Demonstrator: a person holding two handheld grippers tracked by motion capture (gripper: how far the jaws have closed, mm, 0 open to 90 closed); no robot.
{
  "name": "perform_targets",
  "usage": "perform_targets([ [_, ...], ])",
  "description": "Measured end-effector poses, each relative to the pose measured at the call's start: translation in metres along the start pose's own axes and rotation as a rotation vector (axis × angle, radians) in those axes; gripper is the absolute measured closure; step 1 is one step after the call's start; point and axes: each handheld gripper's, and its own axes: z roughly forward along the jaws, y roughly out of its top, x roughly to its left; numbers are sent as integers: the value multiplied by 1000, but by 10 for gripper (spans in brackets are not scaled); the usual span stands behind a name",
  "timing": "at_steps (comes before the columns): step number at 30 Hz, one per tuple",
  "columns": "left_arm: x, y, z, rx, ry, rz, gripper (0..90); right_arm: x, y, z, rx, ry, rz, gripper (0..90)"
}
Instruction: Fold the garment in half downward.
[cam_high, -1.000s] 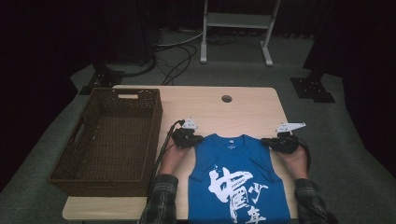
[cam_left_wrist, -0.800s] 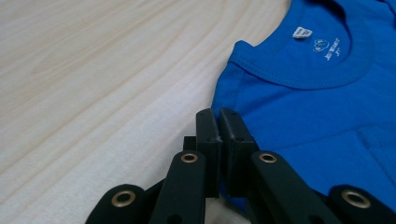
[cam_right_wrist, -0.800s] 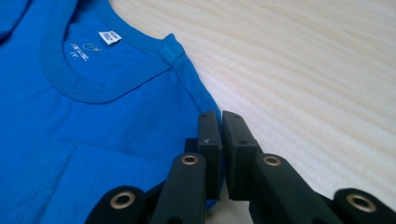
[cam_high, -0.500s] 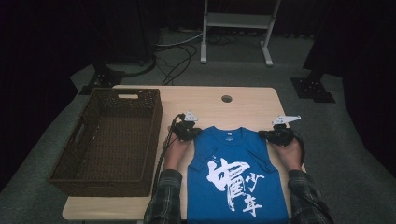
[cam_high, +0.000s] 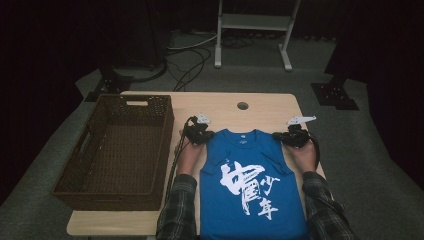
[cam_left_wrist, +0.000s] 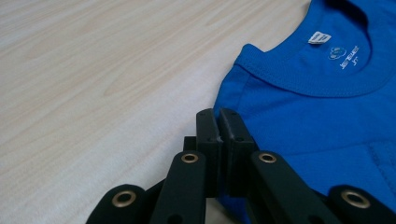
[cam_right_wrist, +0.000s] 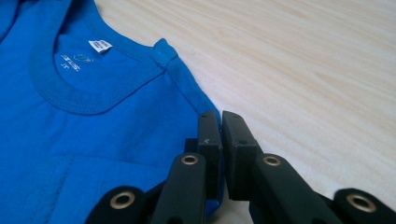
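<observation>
Blue shirt pinched at both shoulders on the bench

A blue T-shirt (cam_high: 252, 185) with white brush lettering lies flat and face up on the pale wooden bench (cam_high: 260, 107), collar toward twelve o'clock and hem running off the near edge at six. The left hand-held gripper (cam_high: 200, 134) sits at the shirt's ten o'clock corner, its black jaws pressed together on the shoulder edge of the fabric; in the left gripper view (cam_left_wrist: 218, 122) the cloth is nipped between the pads, just beside the collar. The right hand-held gripper (cam_high: 292, 137) does the same at the two o'clock corner, jaws clamped on the other shoulder seam (cam_right_wrist: 219, 125). Plaid sleeves (cam_high: 175, 210) come in from six o'clock. A dark wicker basket (cam_high: 150, 107) stands at nine o'clock of the shirt, close but apart.
</observation>
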Motion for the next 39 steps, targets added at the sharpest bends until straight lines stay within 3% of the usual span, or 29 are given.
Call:
perform_targets([
  [8, 12, 9, 9, 3, 15, 0, 874, -11, 8, 8, 2, -12, -5, 862],
  [10, 18, 14, 14, 10, 14, -20, 874, -14, 10, 10, 2, -15, -2, 862],
  [15, 26, 23, 22, 27, 41, -19, 874, -21, 16, 16, 1, -28, 2, 862],
  [23, 35, 27, 28, 18, 54, -51, 876, -29, 24, 25, 1, -35, 25, 866],
  [28, 32, 29, 20, 29, 39, -68, 881, -27, 23, 23, -1, -24, 39, 870],
  [32, 27, 30, 6, -16, 30, -70, 880, -23, 22, 16, -18, -17, 39, 870],
  [39, 6, 26, -21, -56, 26, -56, 879, -7, 20, -7, -33, -23, 7, 870],
])
